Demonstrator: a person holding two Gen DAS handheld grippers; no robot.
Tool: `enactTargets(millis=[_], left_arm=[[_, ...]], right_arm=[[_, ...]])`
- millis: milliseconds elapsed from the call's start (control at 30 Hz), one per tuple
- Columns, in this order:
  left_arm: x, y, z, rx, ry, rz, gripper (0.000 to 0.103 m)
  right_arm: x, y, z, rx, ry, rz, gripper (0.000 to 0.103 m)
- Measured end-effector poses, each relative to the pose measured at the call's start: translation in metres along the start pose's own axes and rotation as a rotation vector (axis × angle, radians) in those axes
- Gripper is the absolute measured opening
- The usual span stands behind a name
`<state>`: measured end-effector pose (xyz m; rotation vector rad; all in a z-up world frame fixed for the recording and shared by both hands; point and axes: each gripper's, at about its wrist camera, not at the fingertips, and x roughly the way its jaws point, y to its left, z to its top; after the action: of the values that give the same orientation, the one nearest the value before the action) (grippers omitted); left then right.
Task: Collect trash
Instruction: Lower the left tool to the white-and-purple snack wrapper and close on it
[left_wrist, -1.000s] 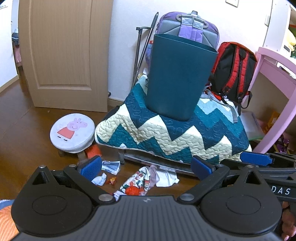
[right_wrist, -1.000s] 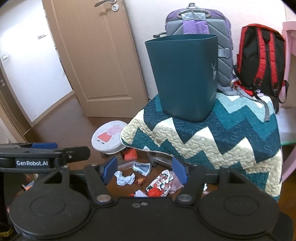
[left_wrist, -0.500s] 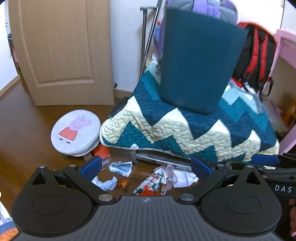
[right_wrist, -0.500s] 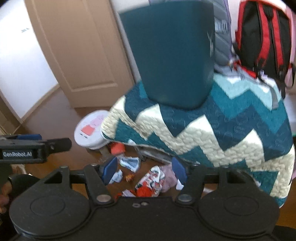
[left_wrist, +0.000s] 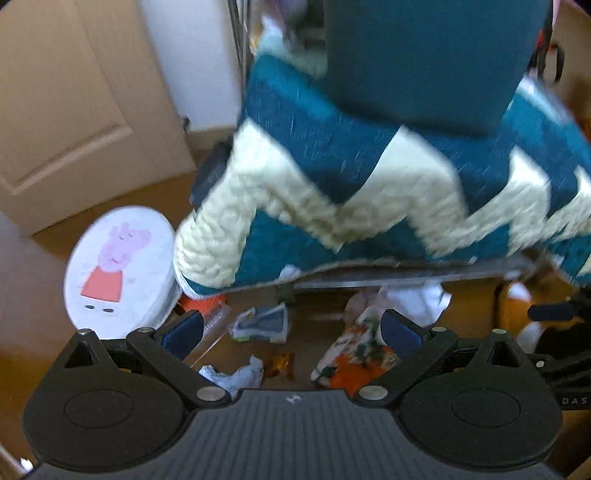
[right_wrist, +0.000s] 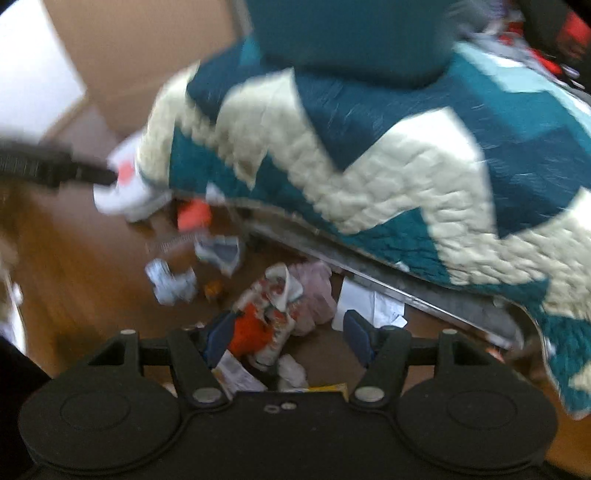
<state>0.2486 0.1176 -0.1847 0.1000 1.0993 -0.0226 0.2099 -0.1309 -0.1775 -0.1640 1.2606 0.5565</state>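
- Compared with a second ago, both of my cameras sit much lower and closer to the floor; the teal bin (left_wrist: 432, 55) on the zigzag quilt (left_wrist: 332, 177) now fills the top of each view, cropped at its rim.
- Both views are smeared, so I judge I am mid-descent toward the litter, with nothing collected yet.
- The trash lies on the wooden floor (right_wrist: 74, 266) in front of the quilt's edge: a printed wrapper (left_wrist: 351, 354), a crumpled tissue (left_wrist: 236, 374), a grey-blue packet (left_wrist: 264, 325) and a small gold foil (left_wrist: 282, 363).
- My left gripper (left_wrist: 291, 334) is spread wide and empty, tilted down over the tissue and foil, beside the Peppa Pig stool (left_wrist: 118, 269).
- My right gripper (right_wrist: 288, 339) is likewise parted and holding nothing, pitched down over the printed wrapper.
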Motion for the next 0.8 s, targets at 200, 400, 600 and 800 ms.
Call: enactTargets(millis=[200,400,600,800], left_arm=[[0.085,0.018,-0.015,-0.038,0.193,-0.03,0.103],[0.155,0.026,-0.042,-0.077,0.348,-0.094,0.103],[0.199,0.005,-0.084,0.105,0.393,-0.174,0.102],[0.21,-0.025,-0.127,0.379,0.36,-0.25,0.102]], right_arm=[[0.066,-0.008,-0.006,0.007,0.106,0.004,0.065],[0.109,-0.004,0.008,-0.008,0.119,0.055,0.063],[0.147,0.002,0.018,-0.042,0.151,0.083,0.063],[0.173,0.0,0.026,-0.044,0.165,0.082,0.063]])
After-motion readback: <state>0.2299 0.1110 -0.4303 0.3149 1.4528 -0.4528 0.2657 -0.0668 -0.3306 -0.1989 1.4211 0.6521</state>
